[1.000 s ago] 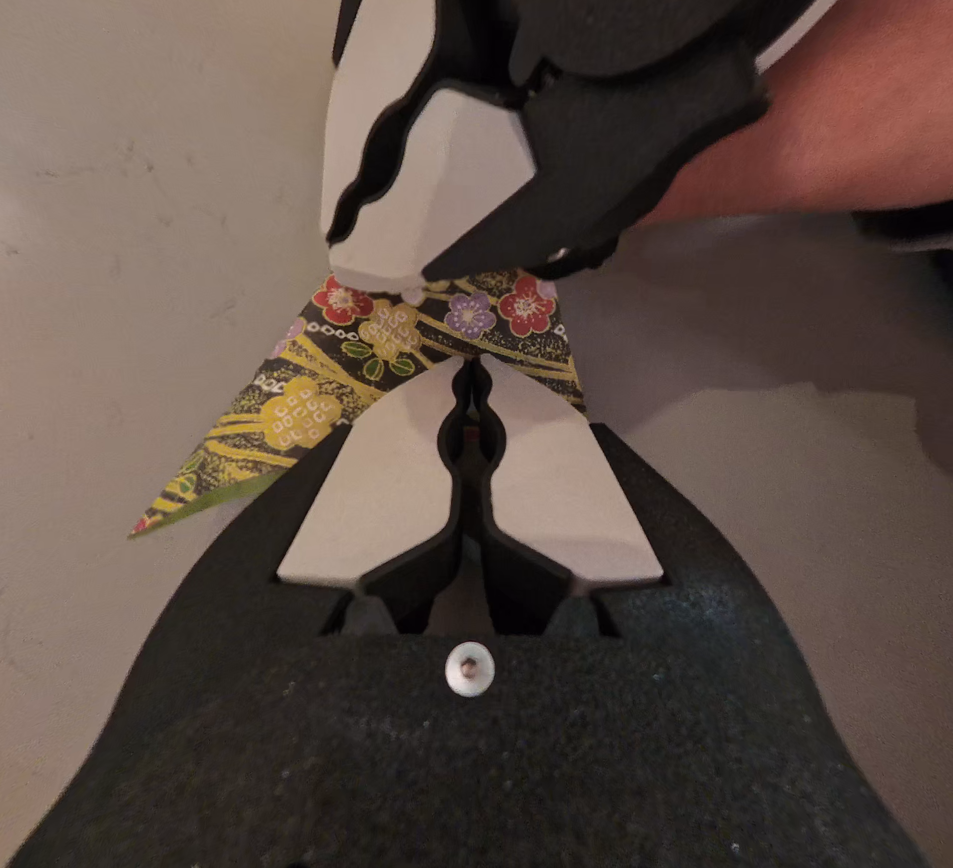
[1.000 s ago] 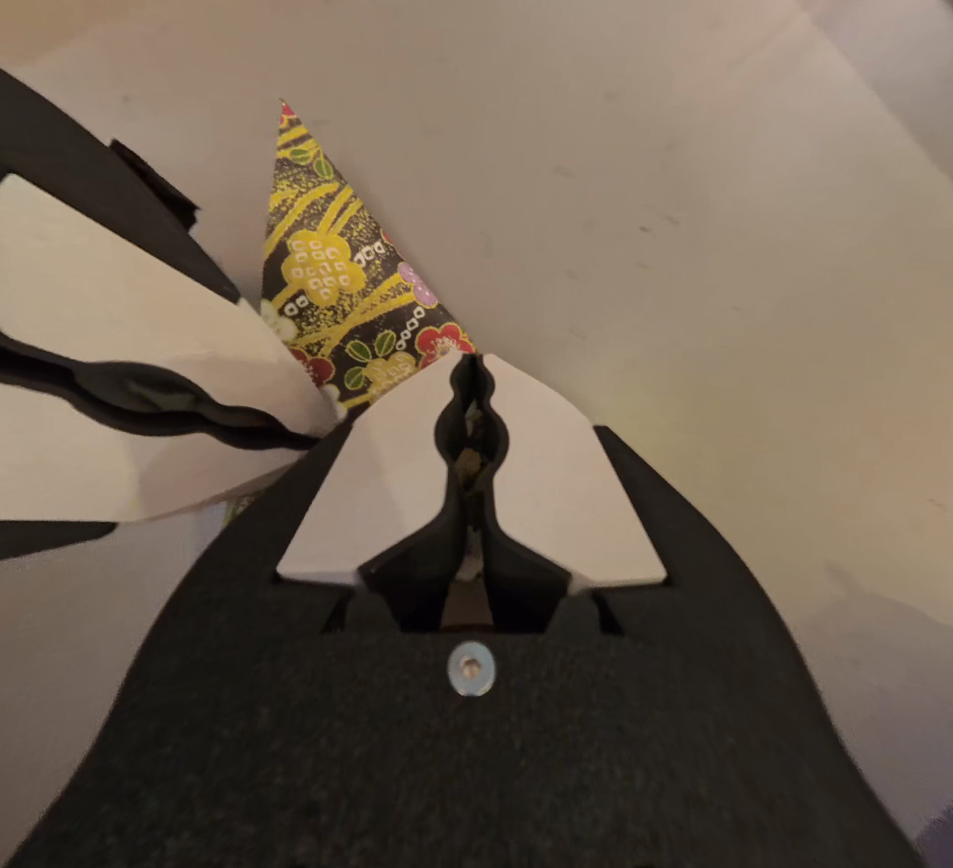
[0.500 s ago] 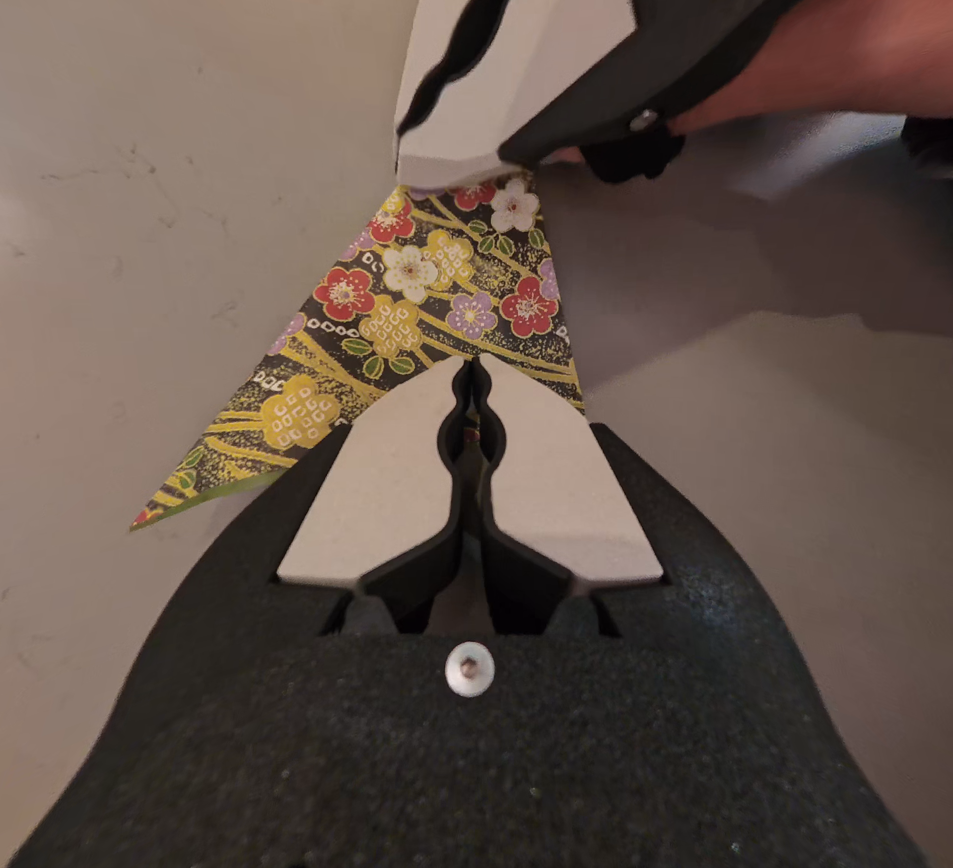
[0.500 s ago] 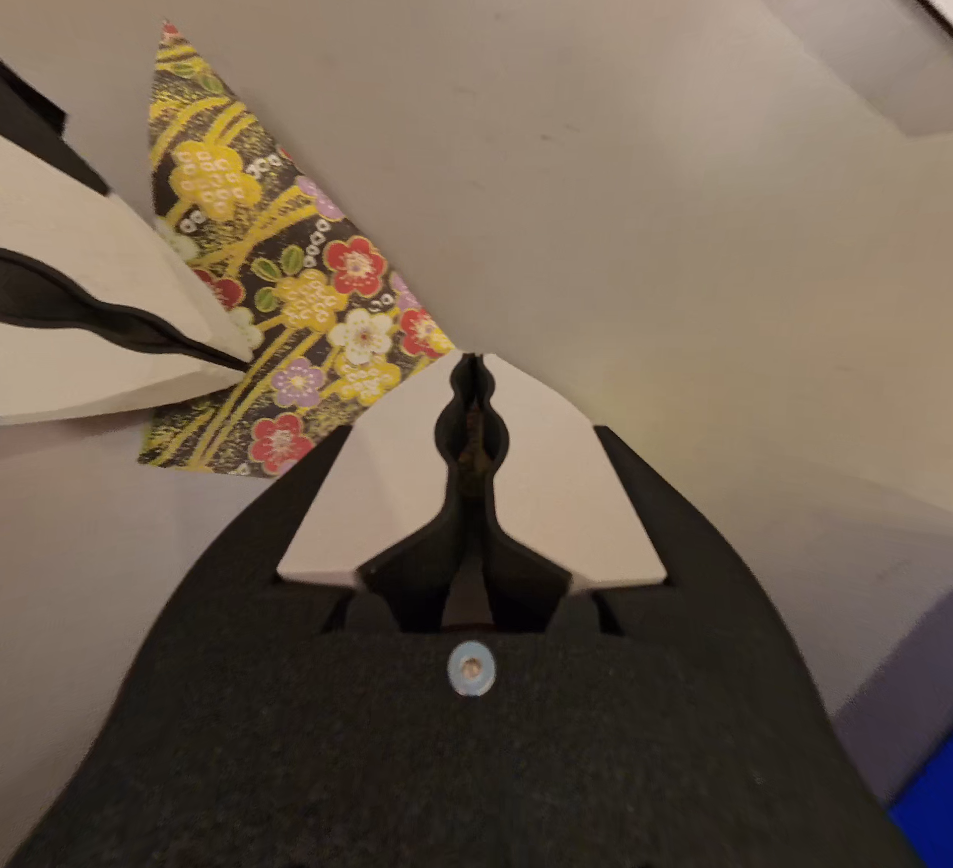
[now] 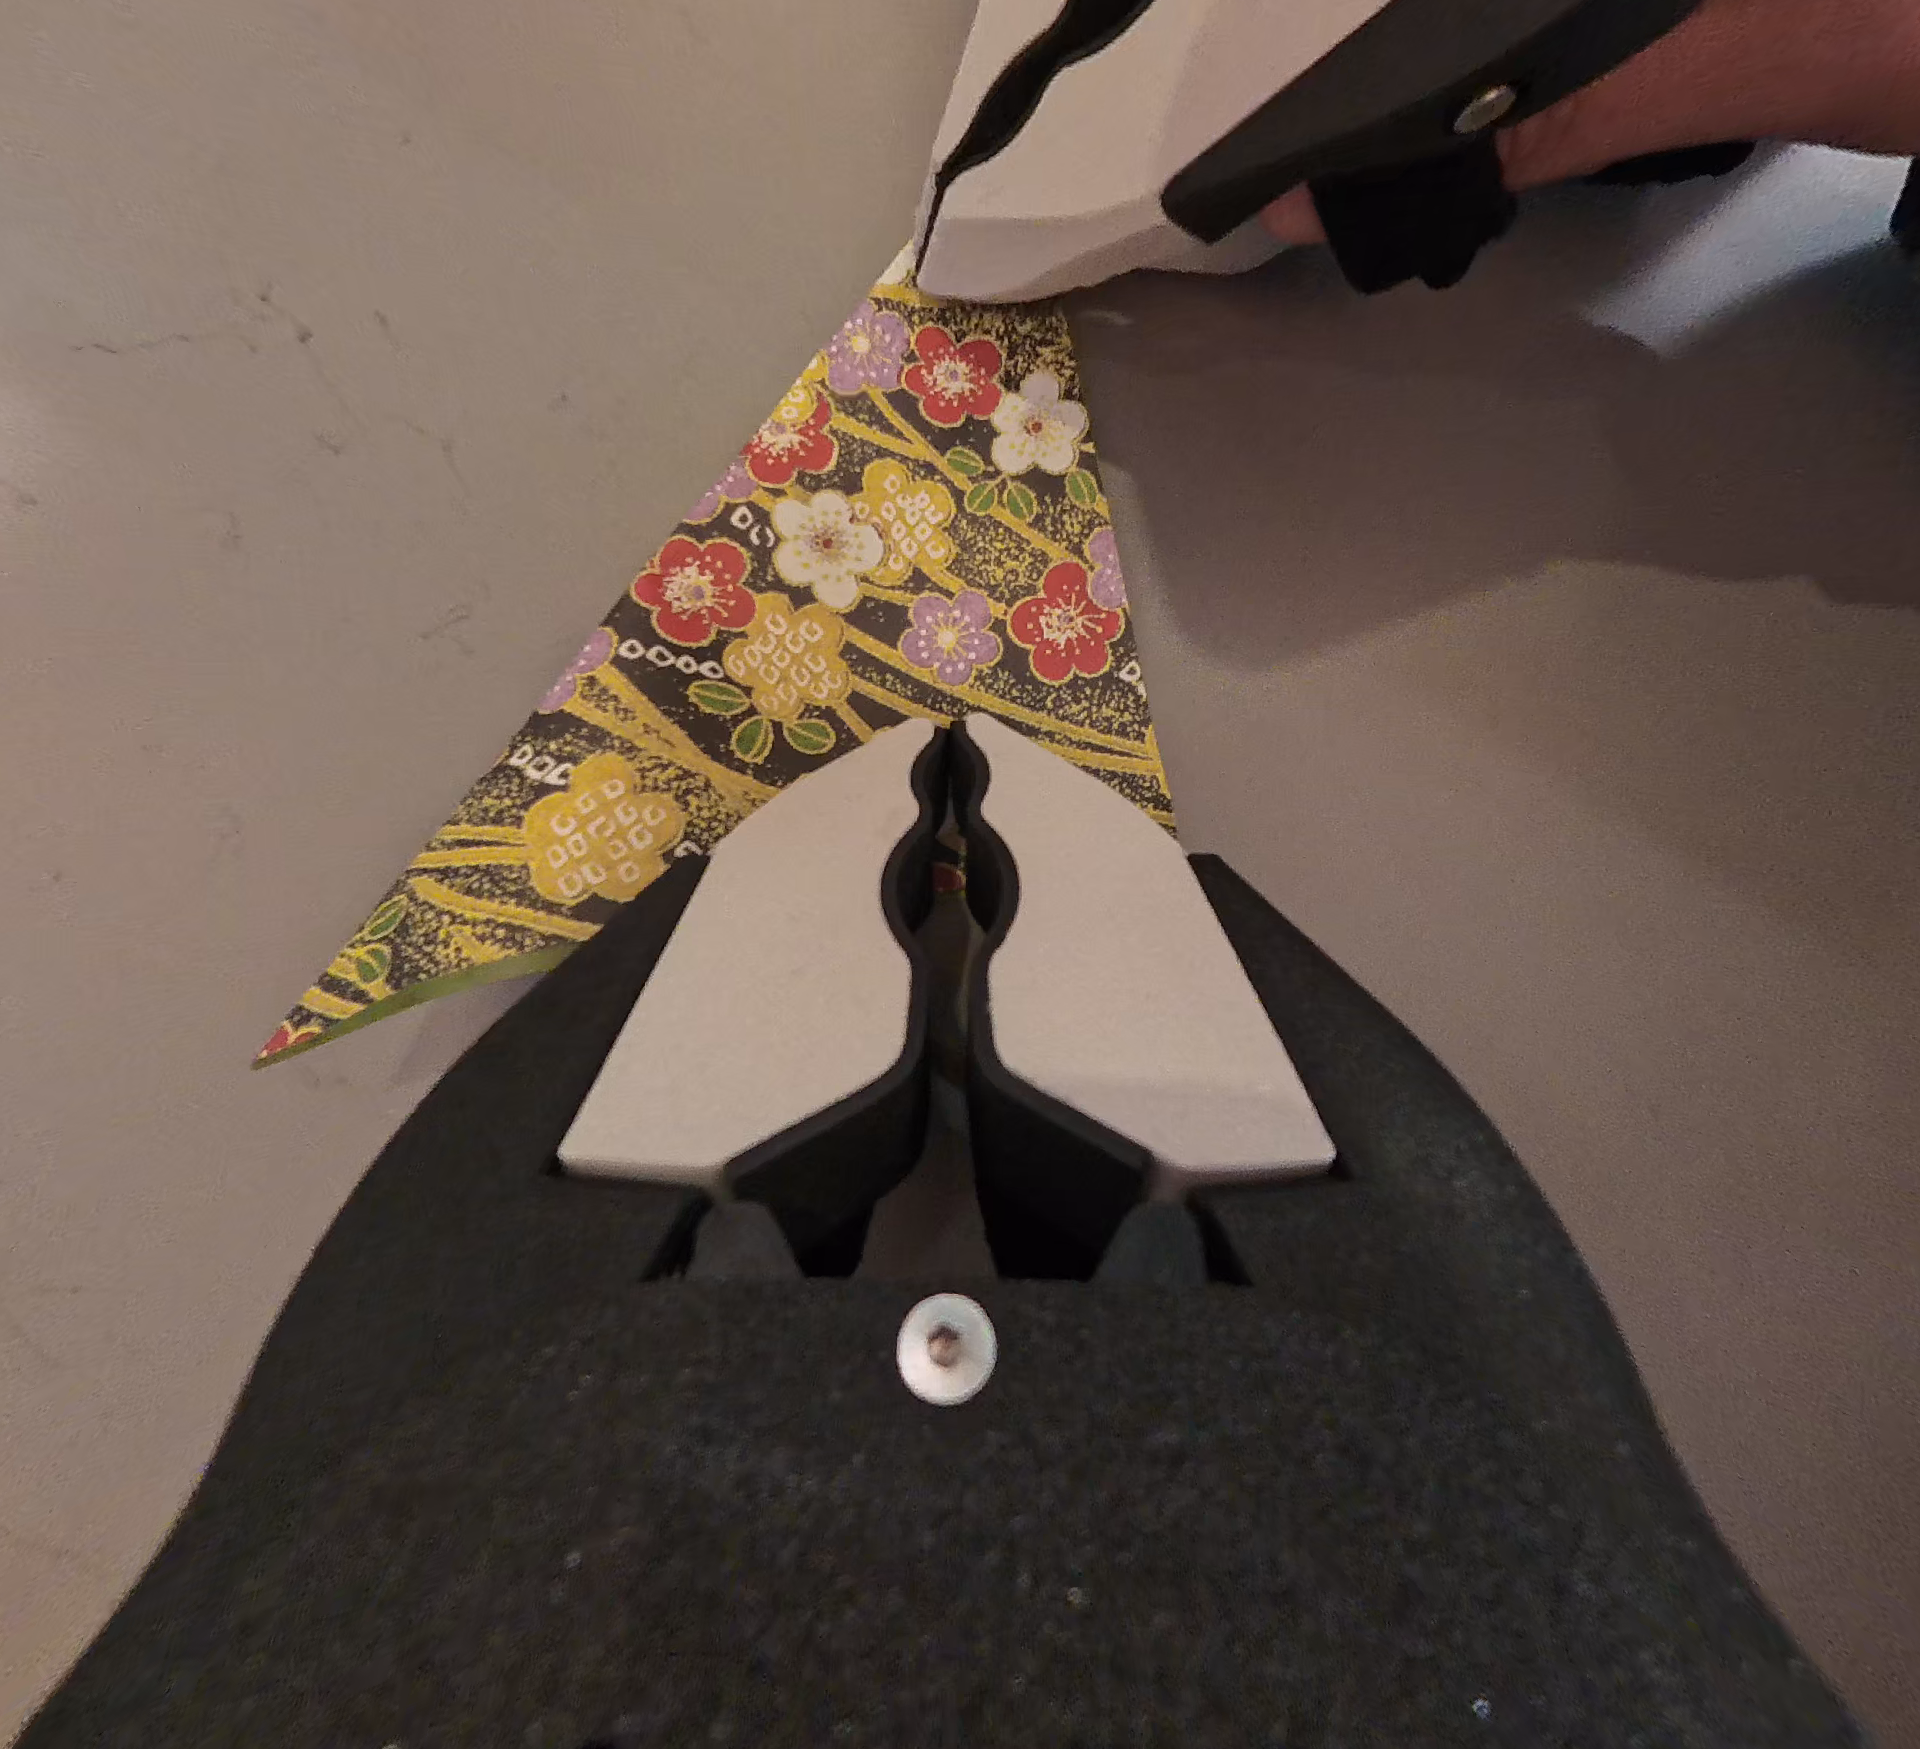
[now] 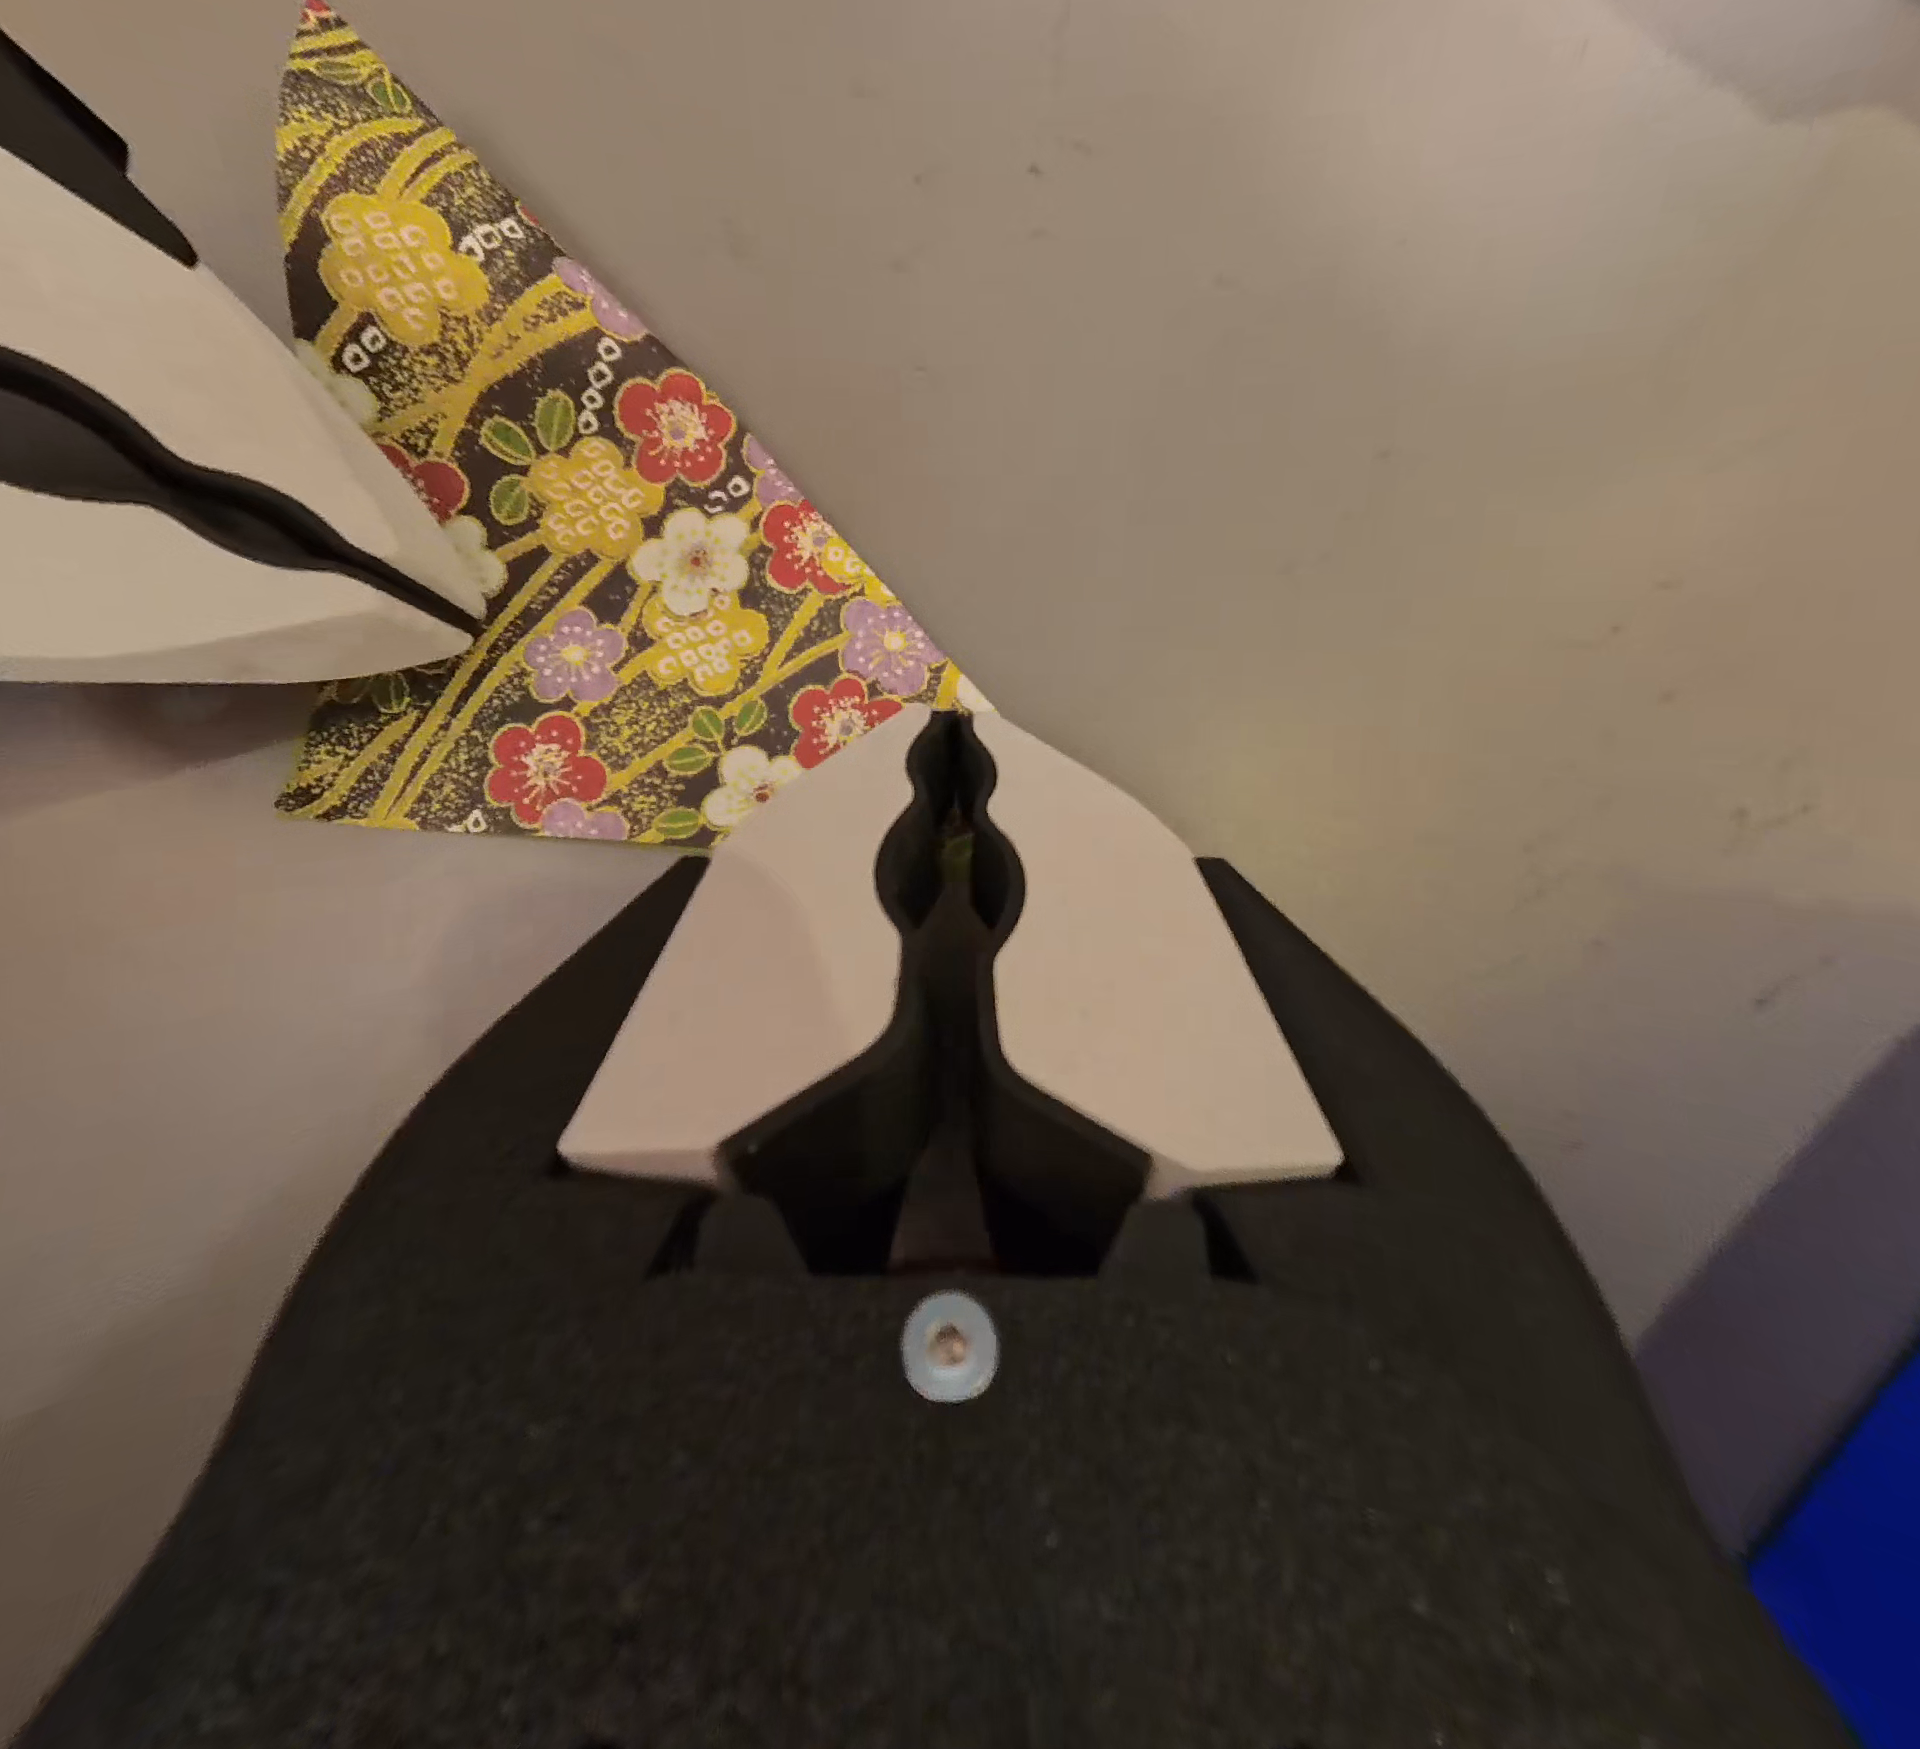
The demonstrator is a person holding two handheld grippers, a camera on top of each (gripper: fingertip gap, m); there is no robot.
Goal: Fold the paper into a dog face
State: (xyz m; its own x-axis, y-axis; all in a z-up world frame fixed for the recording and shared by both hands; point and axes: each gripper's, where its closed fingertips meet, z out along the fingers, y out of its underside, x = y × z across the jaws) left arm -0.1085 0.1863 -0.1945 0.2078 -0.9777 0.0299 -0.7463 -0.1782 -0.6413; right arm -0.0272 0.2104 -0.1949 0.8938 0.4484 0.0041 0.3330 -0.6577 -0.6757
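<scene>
The paper [image 5: 831, 577] is folded into a flat triangle with a black, yellow and red flower print and lies on the beige table. My left gripper [image 5: 951, 731] is shut, with its tips pressed on the paper's near part. My right gripper [image 5: 930, 229] is shut too, with its tips resting on the paper's far corner. In the right wrist view the paper [image 6: 623, 556] spreads to the left of my right gripper [image 6: 951, 720], and my left gripper [image 6: 473, 619] comes in from the left onto the paper. One long point of the paper [image 5: 312, 1034] lifts slightly off the table.
The beige table [image 5: 312, 245] runs open to the left and far side. A person's hand [image 5: 1766, 68] holds the right gripper. The table's edge and a blue patch [image 6: 1849, 1543] show at the lower right of the right wrist view. My right fingertips sit around 9 cm from my left ones.
My right gripper has slid along the paper away from my left gripper to the far corner, uncovering more of the print. The left gripper and the paper have stayed in place.
</scene>
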